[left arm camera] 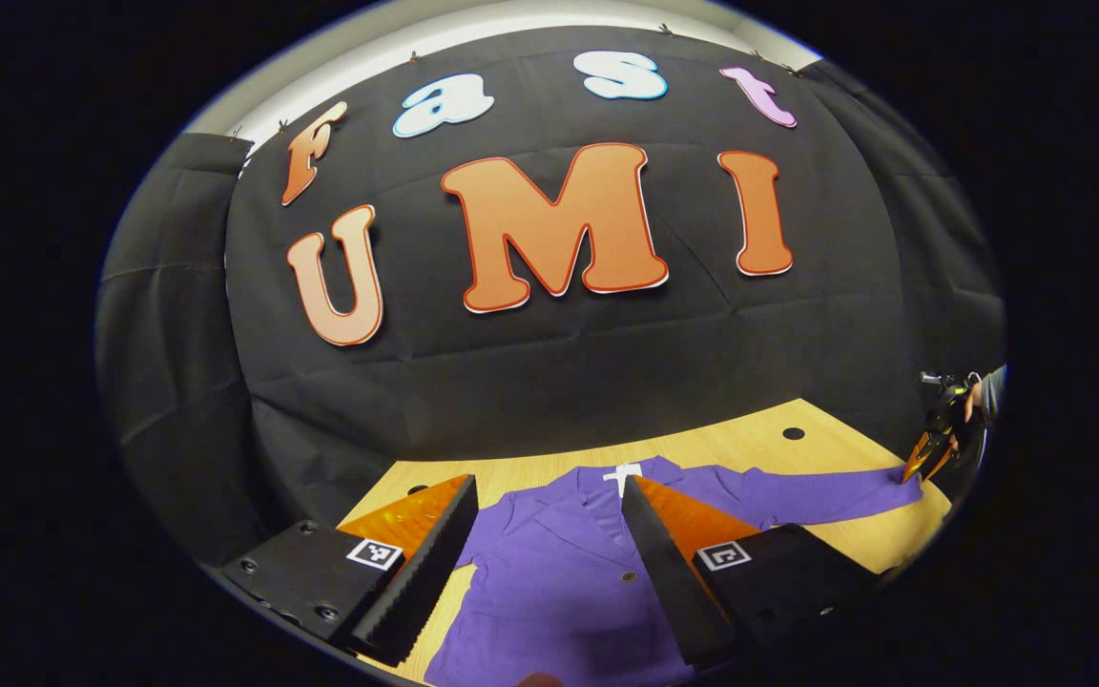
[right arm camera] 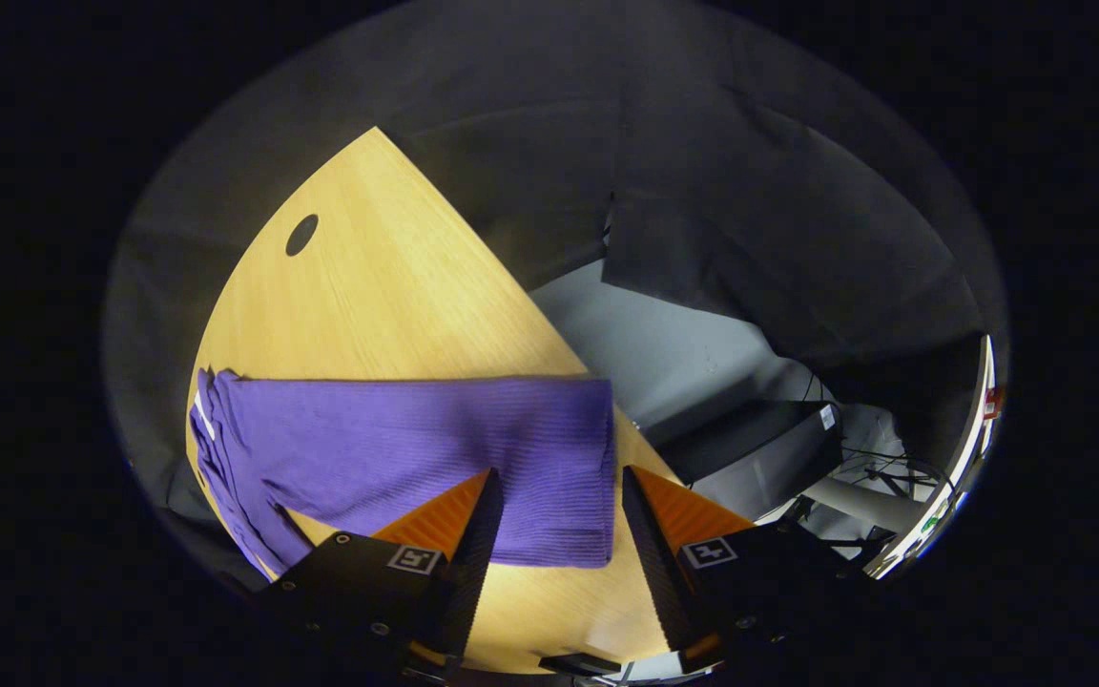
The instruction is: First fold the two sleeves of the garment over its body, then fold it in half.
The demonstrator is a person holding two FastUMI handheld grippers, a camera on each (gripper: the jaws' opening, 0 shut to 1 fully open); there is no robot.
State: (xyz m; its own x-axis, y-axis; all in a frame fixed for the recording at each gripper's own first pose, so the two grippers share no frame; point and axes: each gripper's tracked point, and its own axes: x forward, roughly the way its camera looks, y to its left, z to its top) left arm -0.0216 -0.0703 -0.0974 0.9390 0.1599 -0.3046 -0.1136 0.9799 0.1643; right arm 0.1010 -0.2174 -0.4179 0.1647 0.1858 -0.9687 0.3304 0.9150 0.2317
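The purple ribbed-knit garment (left arm camera: 559,572) lies flat on the pale wooden table (left arm camera: 759,434), collar toward the far black cloth wall (left arm camera: 559,363). Its long sleeve (right arm camera: 435,448) stretches to the right, its cuff end at the table's right edge. A round hole (right arm camera: 301,234) sits in the tabletop beyond the sleeve.
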